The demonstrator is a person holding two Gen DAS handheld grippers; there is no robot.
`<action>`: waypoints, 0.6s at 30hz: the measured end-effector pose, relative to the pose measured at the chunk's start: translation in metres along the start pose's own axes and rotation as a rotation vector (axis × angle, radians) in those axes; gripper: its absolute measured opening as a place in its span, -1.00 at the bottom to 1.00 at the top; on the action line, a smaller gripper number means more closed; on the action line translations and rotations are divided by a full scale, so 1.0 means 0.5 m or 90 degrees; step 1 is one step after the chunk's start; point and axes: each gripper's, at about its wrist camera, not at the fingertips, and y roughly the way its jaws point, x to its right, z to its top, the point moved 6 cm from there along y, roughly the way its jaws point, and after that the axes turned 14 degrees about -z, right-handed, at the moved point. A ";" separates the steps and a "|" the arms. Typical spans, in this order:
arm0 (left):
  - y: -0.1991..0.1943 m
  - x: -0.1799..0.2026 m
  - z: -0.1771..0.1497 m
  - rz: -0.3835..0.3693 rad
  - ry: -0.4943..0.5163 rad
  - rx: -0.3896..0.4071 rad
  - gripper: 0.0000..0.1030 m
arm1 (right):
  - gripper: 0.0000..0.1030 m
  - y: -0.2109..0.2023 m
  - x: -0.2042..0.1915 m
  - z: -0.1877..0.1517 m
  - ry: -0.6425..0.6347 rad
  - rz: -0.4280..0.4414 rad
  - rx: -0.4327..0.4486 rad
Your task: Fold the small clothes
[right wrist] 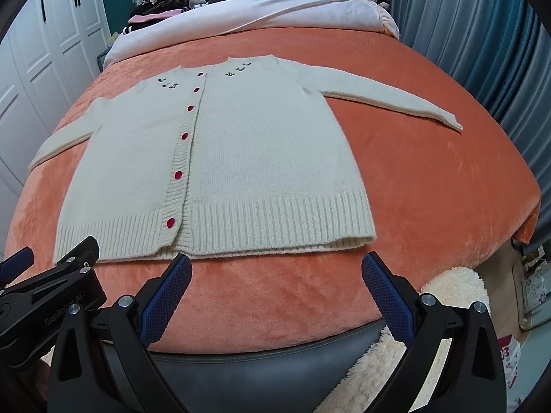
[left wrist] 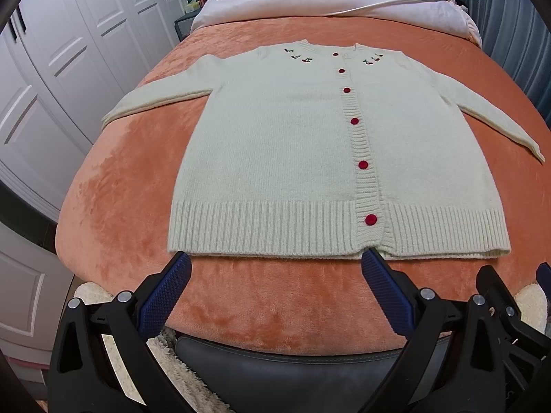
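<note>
Left wrist view: the cream knitted cardigan with red buttons [left wrist: 310, 158] lies flat at twelve o'clock on the orange plush bedspread [left wrist: 120, 189]; the left gripper [left wrist: 275, 261] gapes wide, empty.

Right wrist view: the right gripper [right wrist: 275, 263] likewise gapes empty. Pinching only the top layer could drag the hem askew.

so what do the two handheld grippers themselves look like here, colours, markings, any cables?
Both match: the left gripper and right gripper have glossy black plastic frames with triangular cut-outs and silver round bolts. The fingers carry dark blue, finely knurled flat pads. The left unit's black side reads "GenRobot AI" in the right wrist view. No cables or sleeves visible.
</note>
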 end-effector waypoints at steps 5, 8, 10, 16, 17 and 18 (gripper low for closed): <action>0.001 0.002 -0.002 -0.001 -0.002 -0.004 0.87 | 0.90 0.002 -0.001 -0.001 -0.001 0.000 -0.001; 0.008 -0.004 -0.007 0.000 -0.004 -0.006 0.87 | 0.90 0.005 -0.004 -0.003 -0.001 0.000 -0.004; 0.009 -0.005 -0.007 -0.001 -0.005 -0.008 0.87 | 0.90 0.007 -0.004 -0.003 -0.001 0.001 -0.006; 0.015 -0.008 -0.012 -0.004 -0.008 -0.020 0.87 | 0.90 0.012 -0.004 -0.001 -0.002 0.000 -0.012; 0.017 -0.008 -0.011 -0.004 -0.007 -0.016 0.87 | 0.90 0.014 -0.005 -0.002 -0.003 0.000 -0.013; 0.020 -0.008 -0.012 -0.003 -0.006 -0.016 0.87 | 0.90 0.017 -0.005 -0.002 -0.003 0.000 -0.015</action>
